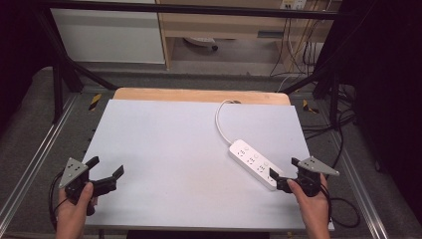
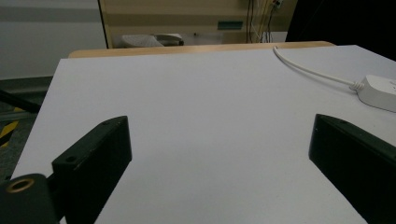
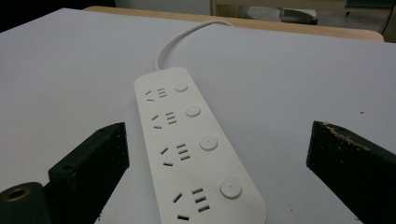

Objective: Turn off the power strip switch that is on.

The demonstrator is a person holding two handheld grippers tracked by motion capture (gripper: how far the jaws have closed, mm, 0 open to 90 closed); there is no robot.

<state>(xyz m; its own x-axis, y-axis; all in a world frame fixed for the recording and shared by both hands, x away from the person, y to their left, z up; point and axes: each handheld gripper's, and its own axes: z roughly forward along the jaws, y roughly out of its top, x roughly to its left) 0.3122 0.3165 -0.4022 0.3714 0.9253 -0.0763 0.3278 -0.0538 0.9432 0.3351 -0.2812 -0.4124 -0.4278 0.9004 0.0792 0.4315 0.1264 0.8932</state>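
A white power strip (image 1: 254,163) with several sockets and round buttons lies on the right half of the pale table top (image 1: 164,149); its white cable (image 1: 221,119) curls back to the far edge. My right gripper (image 1: 282,168) is open at the strip's near end, and in the right gripper view the strip (image 3: 191,144) runs away between the two wide-apart jaws. My left gripper (image 1: 105,167) is open near the front left corner, over bare table. In the left gripper view the strip's far end (image 2: 380,91) and cable (image 2: 308,70) sit at the right edge.
The table's wooden far edge (image 1: 199,94) sits in a black metal frame (image 1: 59,74). Behind it stand a wooden desk (image 1: 224,25) and hanging cables (image 1: 298,45). Dark cables (image 1: 343,204) lie on the floor to the right.
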